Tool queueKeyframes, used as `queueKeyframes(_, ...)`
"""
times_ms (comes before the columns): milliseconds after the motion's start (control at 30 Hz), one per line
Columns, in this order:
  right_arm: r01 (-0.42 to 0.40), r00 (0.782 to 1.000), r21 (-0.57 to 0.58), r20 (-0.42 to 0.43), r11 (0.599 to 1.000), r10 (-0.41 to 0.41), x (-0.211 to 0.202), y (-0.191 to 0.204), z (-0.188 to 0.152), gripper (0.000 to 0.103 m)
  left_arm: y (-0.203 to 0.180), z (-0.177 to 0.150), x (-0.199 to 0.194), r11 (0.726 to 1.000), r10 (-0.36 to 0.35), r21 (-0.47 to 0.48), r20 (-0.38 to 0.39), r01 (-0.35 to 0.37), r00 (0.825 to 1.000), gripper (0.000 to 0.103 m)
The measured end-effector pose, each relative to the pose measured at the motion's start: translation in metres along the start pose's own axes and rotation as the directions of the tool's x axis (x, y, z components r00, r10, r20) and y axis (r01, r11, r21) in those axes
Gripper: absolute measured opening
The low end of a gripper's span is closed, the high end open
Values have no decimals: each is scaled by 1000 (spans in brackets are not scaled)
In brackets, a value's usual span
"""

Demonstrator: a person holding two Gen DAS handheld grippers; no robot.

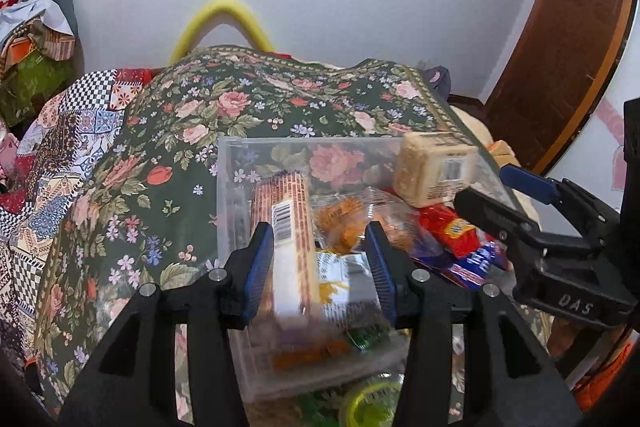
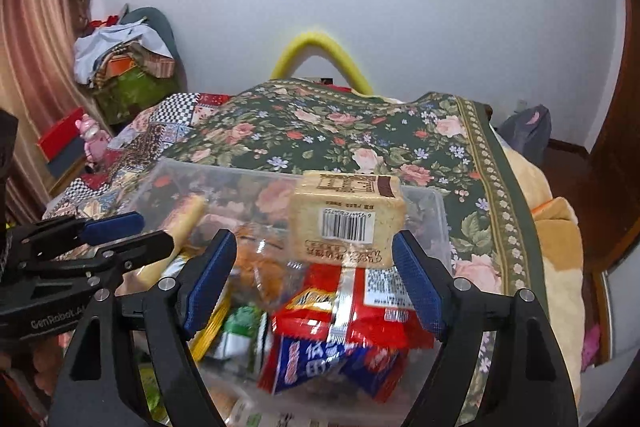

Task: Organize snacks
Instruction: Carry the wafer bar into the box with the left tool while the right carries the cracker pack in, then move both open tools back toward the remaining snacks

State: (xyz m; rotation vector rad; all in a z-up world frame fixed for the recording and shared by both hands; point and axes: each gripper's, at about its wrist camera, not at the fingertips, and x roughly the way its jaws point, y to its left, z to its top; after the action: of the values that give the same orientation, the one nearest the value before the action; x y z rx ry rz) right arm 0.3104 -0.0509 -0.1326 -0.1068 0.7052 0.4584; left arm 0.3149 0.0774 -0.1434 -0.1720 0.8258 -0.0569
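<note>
A clear plastic bin (image 1: 230, 187) (image 2: 434, 223) sits on a floral cloth and holds several snack packs. My left gripper (image 1: 320, 259) is open above the bin, with a long tan cracker pack (image 1: 290, 227) between its jaws, seemingly loose. My right gripper (image 2: 316, 275) is open over the bin's right side, just behind a beige biscuit pack (image 2: 346, 217) (image 1: 434, 169) that lies on a red packet (image 2: 360, 311) (image 1: 448, 227). Each gripper shows in the other's view, the right one (image 1: 480, 195) at right and the left one (image 2: 132, 231) at left.
The floral cloth (image 1: 240, 107) (image 2: 340, 131) covers a bed-like surface with a patchwork quilt (image 1: 52, 155) to the left. A yellow foam arch (image 1: 224, 23) stands against the wall behind. Piled clothes (image 2: 124, 59) sit at the far left. A wooden door (image 1: 560, 47) is at right.
</note>
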Motion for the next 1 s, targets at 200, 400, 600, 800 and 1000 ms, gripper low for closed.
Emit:
queueKeyframes(200, -40, 999, -21, 20, 999, 40, -36, 14, -12, 79, -5, -13, -41, 999, 14, 48, 39, -16, 999, 54)
queueKeyframes(400, -60, 998, -56, 20, 997, 61, -65, 30, -37, 84, -2, -42, -73, 997, 22, 75, 30, -25, 999, 55)
queueKeyframes(600, -108, 993, -26, -44, 994, 107, -76, 46, -74, 87, 4, -88, -98, 996, 32, 88, -7, -31, 999, 56)
queueKeyframes(800, -136, 982, -4, -131, 991, 135, -71, 66, -114, 87, 9, -136, -113, 993, 60, 108, -46, -55, 997, 57)
queueKeyframes(1000, -86, 981, -79, -183, 993, 70, -51, 94, -130, 87, 14, -160, -119, 998, 32, 58, -75, -28, 997, 57)
